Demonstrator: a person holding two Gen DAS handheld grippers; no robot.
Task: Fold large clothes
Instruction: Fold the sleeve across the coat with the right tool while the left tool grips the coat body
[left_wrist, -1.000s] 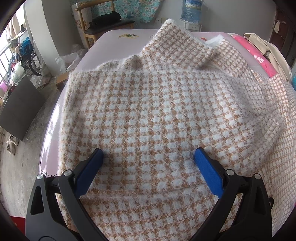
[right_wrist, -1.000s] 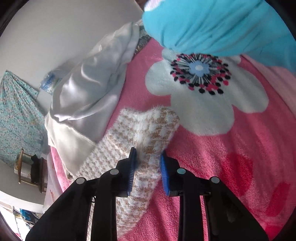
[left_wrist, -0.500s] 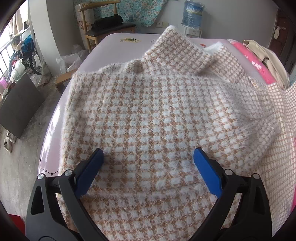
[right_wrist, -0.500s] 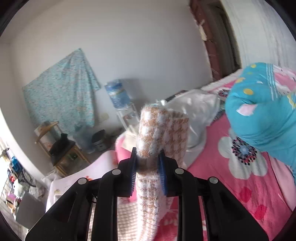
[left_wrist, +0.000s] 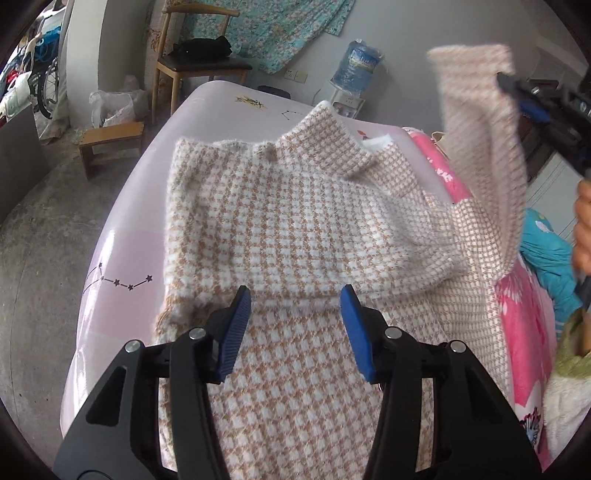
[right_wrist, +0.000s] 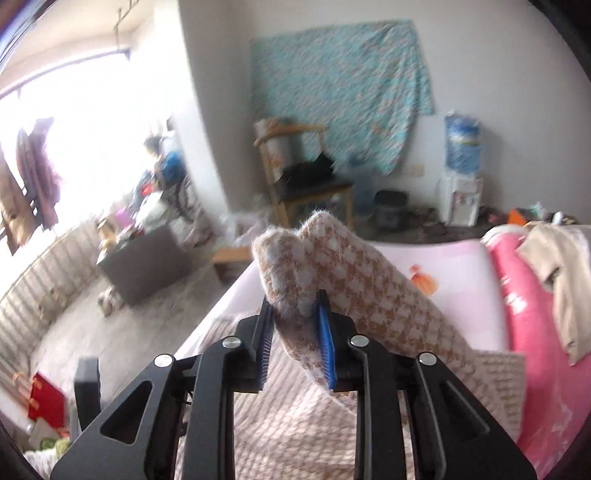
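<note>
A fuzzy tan-and-white houndstooth sweater lies spread on a pale pink bed, collar toward the far end. My left gripper is open and empty, hovering over the sweater's lower body. My right gripper is shut on the sweater's sleeve cuff and holds it high in the air. In the left wrist view the raised sleeve hangs at the upper right from the right gripper.
A pink flowered blanket and a blue pillow lie along the bed's right side. A beige garment lies on the blanket. A wooden chair, a small stool and a water dispenser stand beyond the bed.
My right gripper closed on the sleeve cuff, lifted it off the pink blanket and swung it up and left over the sweater. My left gripper rose and drew back.
</note>
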